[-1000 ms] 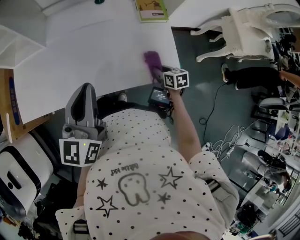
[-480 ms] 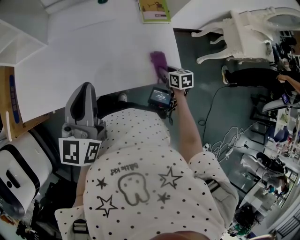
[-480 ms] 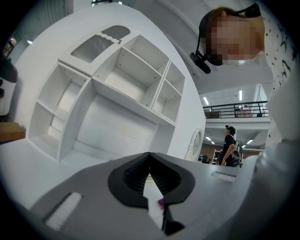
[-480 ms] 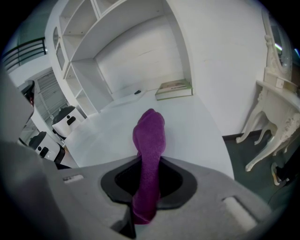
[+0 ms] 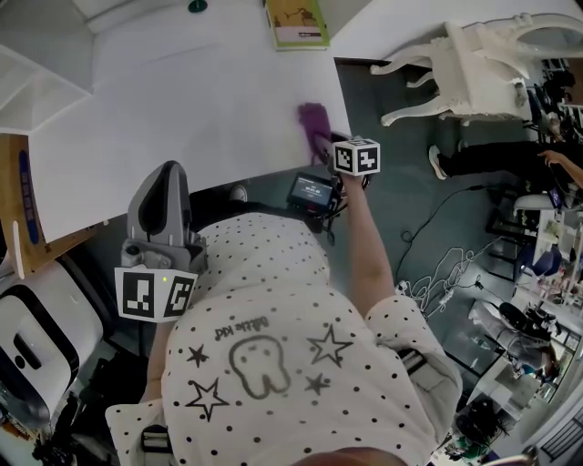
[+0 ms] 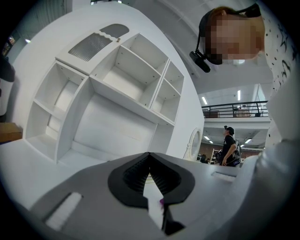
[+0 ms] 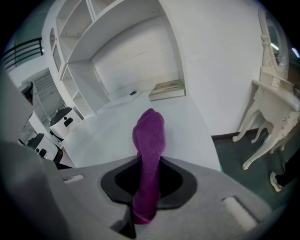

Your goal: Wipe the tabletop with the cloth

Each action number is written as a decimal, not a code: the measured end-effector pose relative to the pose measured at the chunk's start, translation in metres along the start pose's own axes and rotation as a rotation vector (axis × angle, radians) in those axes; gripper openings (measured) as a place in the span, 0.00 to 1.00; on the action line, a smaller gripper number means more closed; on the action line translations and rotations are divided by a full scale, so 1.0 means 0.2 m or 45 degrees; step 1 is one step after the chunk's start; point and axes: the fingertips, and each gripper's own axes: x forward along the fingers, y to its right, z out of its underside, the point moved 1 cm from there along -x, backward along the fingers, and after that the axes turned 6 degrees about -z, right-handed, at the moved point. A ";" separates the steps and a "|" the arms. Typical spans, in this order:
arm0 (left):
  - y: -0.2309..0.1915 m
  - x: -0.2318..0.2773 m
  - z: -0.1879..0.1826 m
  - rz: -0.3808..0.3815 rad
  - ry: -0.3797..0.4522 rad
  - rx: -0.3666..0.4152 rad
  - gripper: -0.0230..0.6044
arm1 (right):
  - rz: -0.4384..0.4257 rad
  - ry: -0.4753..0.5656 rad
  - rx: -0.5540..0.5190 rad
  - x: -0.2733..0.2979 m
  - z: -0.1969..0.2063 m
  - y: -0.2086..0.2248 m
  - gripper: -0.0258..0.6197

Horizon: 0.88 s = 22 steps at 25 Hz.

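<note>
The right claw [image 7: 149, 183] squeezed the cloth [image 7: 149, 133] by the bench's [image 5: 182, 109] right edge, where one more push might drop it; the left claw [image 6: 151, 171] was closed and empty.

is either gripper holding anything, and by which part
The right gripper is shut on the purple cloth, its fingers pinching the near end; the rest pokes forward. The left gripper is shut and holds nothing.

Open tabletop [image 5: 182, 100] runs unbroken to the book [image 5: 296, 20] at its far edge.
</note>
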 end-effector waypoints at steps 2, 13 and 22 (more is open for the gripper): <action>0.00 0.01 0.00 0.000 -0.003 -0.001 0.03 | 0.003 -0.003 0.001 -0.01 0.00 0.01 0.14; 0.00 0.02 0.01 -0.007 -0.013 -0.002 0.03 | 0.013 0.006 0.005 -0.04 0.00 0.06 0.14; 0.03 0.06 0.02 -0.010 -0.021 0.001 0.03 | 0.018 0.016 0.019 -0.06 0.00 0.11 0.14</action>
